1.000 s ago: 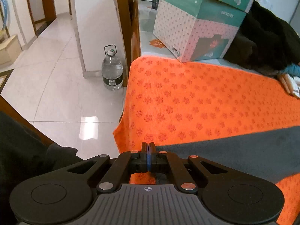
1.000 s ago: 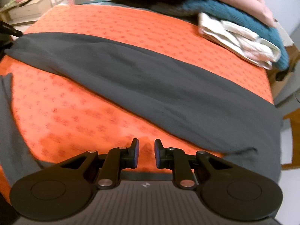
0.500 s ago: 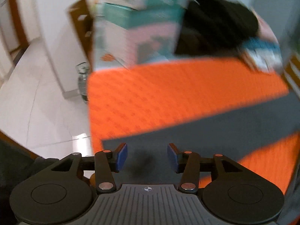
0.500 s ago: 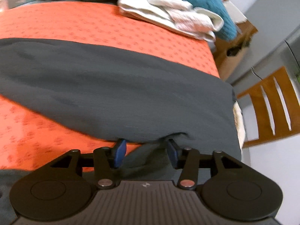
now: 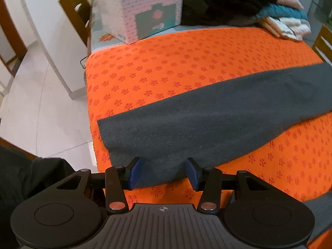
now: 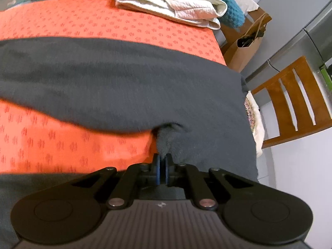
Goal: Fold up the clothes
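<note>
A long dark grey garment (image 5: pixel 207 120) lies as a band across the orange flower-patterned mat (image 5: pixel 176 62). My left gripper (image 5: pixel 162 162) stands open over the garment's near-left corner, with the cloth's near edge between its blue pads and not pinched. In the right wrist view the same grey garment (image 6: pixel 124 78) spreads over the orange mat (image 6: pixel 62 141) to the table's right edge. My right gripper (image 6: pixel 162 159) is shut on a bunched fold of the garment's near edge, and the cloth puckers up just ahead of the pads.
Boxes of tissues (image 5: pixel 141 10) stand at the back left. A pile of clothes (image 6: pixel 176 6) with white and teal pieces lies at the back right. A wooden chair (image 6: pixel 294 95) and a paper bag (image 6: pixel 247 41) stand past the right edge. Tiled floor (image 5: pixel 41 103) lies to the left.
My left gripper went from shut to open and shifted right along the garment's edge. My right gripper moved right to the garment's end, opened wide, then shut on a fold.
</note>
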The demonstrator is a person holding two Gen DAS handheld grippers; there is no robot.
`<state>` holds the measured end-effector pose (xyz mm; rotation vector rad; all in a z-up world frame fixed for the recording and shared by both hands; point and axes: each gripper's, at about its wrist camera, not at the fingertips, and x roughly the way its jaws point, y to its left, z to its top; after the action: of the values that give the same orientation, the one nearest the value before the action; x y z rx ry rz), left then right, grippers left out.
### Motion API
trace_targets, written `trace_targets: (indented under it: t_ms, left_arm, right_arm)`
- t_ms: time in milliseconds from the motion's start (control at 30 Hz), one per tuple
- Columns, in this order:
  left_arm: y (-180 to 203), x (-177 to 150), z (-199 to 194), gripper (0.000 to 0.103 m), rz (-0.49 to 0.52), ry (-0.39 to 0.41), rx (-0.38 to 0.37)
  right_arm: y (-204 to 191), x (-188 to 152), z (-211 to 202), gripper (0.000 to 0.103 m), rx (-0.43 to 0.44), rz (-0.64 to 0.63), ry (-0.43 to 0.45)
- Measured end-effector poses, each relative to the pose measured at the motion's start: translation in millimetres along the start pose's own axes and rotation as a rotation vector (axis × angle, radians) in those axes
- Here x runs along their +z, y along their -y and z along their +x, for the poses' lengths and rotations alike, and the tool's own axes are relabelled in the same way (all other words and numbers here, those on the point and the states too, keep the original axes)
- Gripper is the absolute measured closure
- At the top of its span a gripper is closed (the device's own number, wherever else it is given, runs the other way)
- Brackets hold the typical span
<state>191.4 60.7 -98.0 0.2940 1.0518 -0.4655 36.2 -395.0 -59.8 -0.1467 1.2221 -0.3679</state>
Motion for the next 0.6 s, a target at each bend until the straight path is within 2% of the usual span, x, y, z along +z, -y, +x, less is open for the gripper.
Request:
trace_targets:
  t_ms: [133, 200, 300, 433, 600]
  left_arm:
    - [1.1, -0.9, -9.7, 0.054, -0.006, 0.016, -0.017]
    - [1.9, -2.6, -19.7, 0.053, -0.012, 0.032, -0.037]
    - [5.0, -13.2, -35.0, 0.052, -0.025, 0.039, -0.082]
    - [10.9, -33.8, -55.5, 0.051, -0.047, 0.037, -0.155]
    - [25.5, -58.0, -54.1, 0.049, -0.013, 0.01, -0.185]
  right_arm:
    - [-0.7, -5.8, -11.6, 0.094, 0.021, -0.035, 0.046]
    - [-2.5, -5.0, -24.8, 0.078, 0.039, -0.047, 0.078]
    - [-10.7, -8.3, -45.1, 0.067, 0.078, -0.083, 0.114]
    - [-22.6, -18.8, -62.8, 0.066, 0.13, -0.109, 0.121]
    - [-34.7, -36.9, -73.8, 0.065, 0.171, -0.119, 0.109]
